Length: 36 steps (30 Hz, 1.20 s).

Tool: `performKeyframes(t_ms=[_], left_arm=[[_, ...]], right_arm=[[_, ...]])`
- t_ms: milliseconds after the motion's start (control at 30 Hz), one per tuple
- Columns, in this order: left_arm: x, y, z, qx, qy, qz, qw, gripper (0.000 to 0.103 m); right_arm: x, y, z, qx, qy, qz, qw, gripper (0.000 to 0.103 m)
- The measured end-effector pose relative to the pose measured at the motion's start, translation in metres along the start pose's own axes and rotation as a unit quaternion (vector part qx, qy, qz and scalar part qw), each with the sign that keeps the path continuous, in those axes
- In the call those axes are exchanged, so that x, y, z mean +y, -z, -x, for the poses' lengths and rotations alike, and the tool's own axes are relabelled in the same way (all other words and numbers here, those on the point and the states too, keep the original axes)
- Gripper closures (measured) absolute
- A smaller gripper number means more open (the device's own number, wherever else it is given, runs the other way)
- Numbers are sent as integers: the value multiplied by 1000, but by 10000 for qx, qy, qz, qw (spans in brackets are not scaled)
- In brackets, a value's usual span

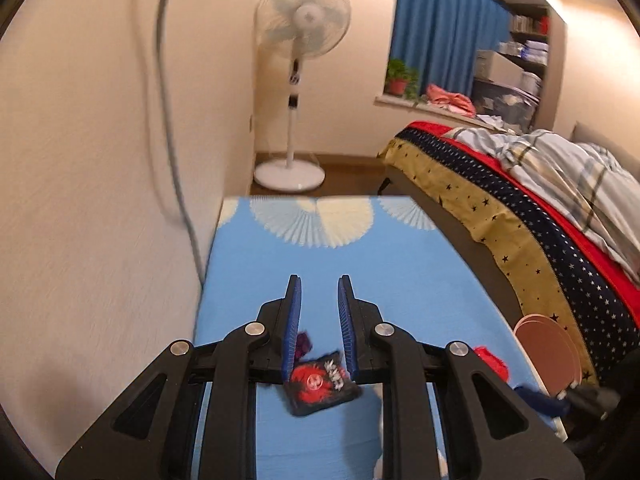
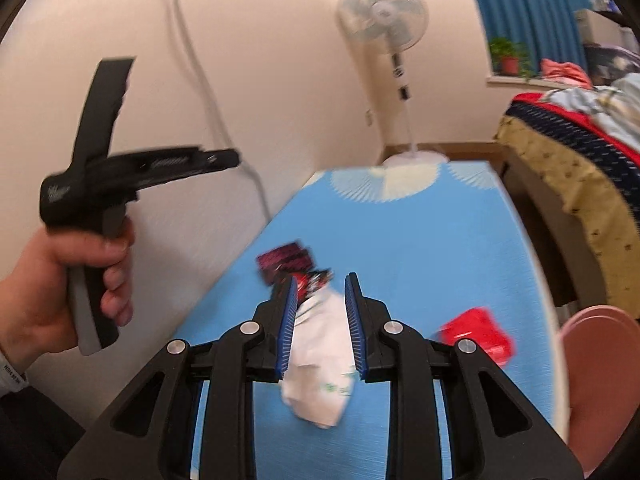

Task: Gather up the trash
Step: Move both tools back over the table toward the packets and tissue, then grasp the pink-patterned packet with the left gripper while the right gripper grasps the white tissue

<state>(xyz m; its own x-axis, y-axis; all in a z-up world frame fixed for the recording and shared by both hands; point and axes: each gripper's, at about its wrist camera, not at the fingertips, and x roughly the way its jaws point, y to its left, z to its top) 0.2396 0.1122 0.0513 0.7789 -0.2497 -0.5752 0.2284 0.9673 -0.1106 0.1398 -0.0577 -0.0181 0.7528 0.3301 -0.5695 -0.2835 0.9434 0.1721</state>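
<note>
Both claws gape empty; white wrapper blurred, partly hidden behind right fingers.

Taking the table as landmark: it stands with its left edge against the wall. On it, near that left edge, lies a dark wrapper, a second wrapper just beside it, and a crumpled white bag touching that one on the near side. A red wrapper lies towards the table's right edge. Off the right edge stands a bin; the bed runs along the right. Behind the far end stands a fan
</note>
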Motion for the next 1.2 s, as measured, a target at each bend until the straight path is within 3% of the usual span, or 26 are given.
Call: performKeyframes(t_ms=[33,100,267,500,567,667,933,1200], left_arm=[[1,3,-7,82,-28,-84,9999,84],[2,8,-21,230,-50,-290,9993,84],[16,20,-48,544,-22,-307,9980,84],[22,31,-82,805,103,-438,9957,84],[20,34,-91,901,135,-526,9944,78],[19,37,-98,941,161,-627,9935,66],[19,46,-121,1192,160,-781,9897,66],[18,47,-126,1325,92,-865,9874,67]], right_arm=[[5,4,-10,97,-13,27,9999,61],[14,10,-28,270,-16,66,9996,55],[22,21,-64,651,226,73,9976,52],[25,27,-82,921,450,180,9946,52],[23,28,-84,966,465,182,9941,52],[18,28,-87,1000,481,137,9937,55],[14,25,-87,1050,455,130,9933,87],[8,14,-75,879,379,51,9954,98]])
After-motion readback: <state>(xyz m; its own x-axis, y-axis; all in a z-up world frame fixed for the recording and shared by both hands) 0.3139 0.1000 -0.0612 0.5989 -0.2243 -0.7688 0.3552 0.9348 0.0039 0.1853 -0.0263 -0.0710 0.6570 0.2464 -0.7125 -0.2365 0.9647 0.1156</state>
